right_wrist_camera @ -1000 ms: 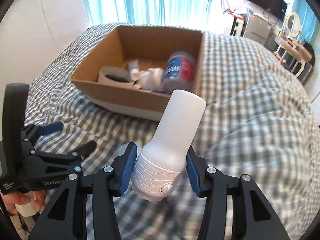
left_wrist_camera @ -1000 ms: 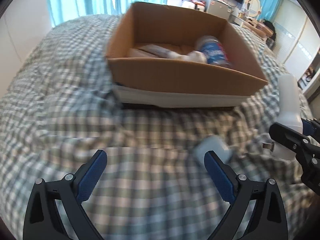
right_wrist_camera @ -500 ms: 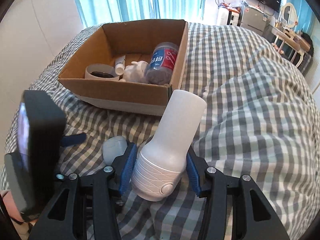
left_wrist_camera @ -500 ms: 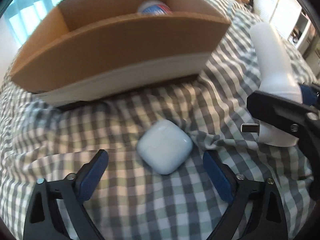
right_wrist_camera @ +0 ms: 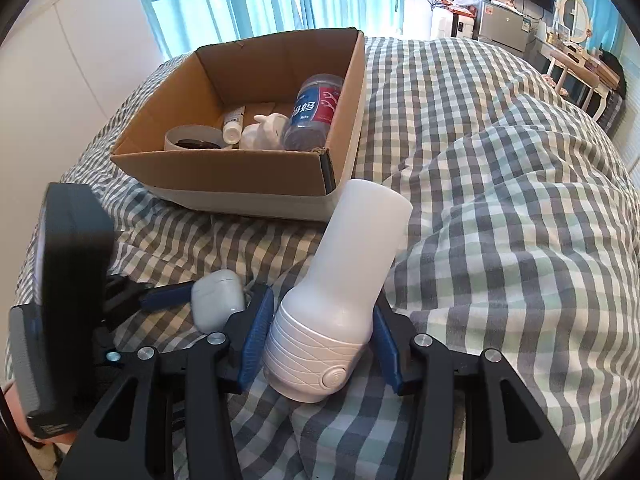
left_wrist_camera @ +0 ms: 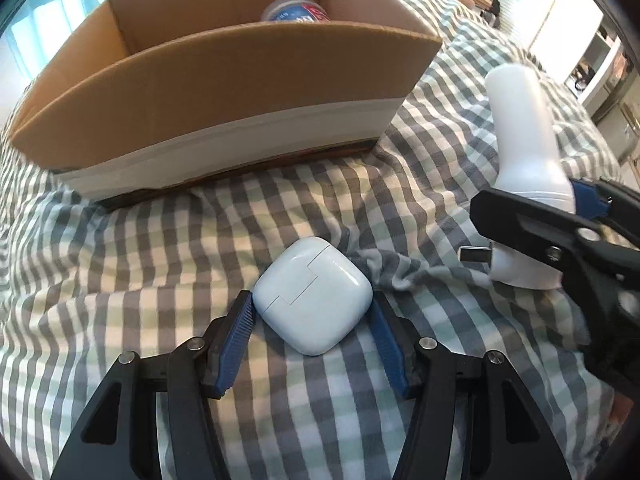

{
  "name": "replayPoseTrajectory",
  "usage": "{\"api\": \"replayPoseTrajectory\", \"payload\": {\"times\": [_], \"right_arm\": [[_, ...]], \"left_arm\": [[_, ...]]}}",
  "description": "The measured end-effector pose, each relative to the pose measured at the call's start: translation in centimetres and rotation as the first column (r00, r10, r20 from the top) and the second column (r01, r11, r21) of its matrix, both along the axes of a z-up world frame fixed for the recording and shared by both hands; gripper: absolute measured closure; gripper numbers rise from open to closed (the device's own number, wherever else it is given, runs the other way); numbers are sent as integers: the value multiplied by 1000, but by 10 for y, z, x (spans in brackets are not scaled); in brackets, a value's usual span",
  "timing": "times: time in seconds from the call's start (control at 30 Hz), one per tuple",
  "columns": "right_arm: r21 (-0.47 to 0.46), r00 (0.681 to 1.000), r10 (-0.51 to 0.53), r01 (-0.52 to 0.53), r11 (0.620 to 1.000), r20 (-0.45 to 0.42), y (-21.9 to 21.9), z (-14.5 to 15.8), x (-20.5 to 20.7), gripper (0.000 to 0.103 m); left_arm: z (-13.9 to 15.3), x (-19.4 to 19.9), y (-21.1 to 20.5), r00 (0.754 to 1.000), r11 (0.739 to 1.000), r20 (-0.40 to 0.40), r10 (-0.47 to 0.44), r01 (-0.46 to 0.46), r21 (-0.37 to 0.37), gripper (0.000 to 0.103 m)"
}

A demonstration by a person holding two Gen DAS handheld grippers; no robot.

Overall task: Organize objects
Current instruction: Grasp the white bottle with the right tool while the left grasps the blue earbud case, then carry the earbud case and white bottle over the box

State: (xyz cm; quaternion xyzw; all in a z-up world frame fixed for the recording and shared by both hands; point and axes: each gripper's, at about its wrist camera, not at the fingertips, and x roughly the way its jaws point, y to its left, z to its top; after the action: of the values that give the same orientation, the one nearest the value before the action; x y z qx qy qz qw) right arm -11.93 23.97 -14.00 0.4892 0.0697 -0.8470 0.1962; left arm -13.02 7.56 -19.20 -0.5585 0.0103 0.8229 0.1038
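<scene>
Jar (right_wrist_camera: 314, 114) label: "妈妈", "50"

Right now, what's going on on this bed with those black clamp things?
A person is tidying loose items into the cardboard box on the checked bedspread. The right gripper is clamped on a white bottle-shaped device. The left gripper has just been closing around a small white earbud case lying on the bedspread, its pads at or nearly touching the case's sides. The box already holds a jar, a tube and other small things.
</scene>
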Motion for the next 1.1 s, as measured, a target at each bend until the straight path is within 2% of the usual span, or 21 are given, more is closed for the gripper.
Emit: {"api": "replayPoseTrajectory", "payload": {"times": [0.17, 0.3, 0.6, 0.87, 1.1], "right_arm": [[23, 1000, 18, -18, 1000, -24, -6, 6, 9, 55], [48, 997, 39, -36, 998, -70, -12, 22, 20, 55], [78, 984, 82, -71, 994, -159, -25, 63, 52, 55], [92, 967, 126, -108, 990, -220, -35, 96, 63, 55], [80, 953, 145, -129, 989, -265, -45, 127, 35, 55]], "left_arm": [[18, 13, -16, 999, 999, -34, 40, -40, 27, 44], [35, 24, -27, 995, 997, -77, 63, -60, 37, 44], [93, 51, -55, 969, 996, -233, 86, -77, 48, 44], [150, 38, -75, 935, 996, -345, 84, -76, 37, 44], [183, 11, -91, 915, 995, -392, 100, -86, 52, 44]]}}
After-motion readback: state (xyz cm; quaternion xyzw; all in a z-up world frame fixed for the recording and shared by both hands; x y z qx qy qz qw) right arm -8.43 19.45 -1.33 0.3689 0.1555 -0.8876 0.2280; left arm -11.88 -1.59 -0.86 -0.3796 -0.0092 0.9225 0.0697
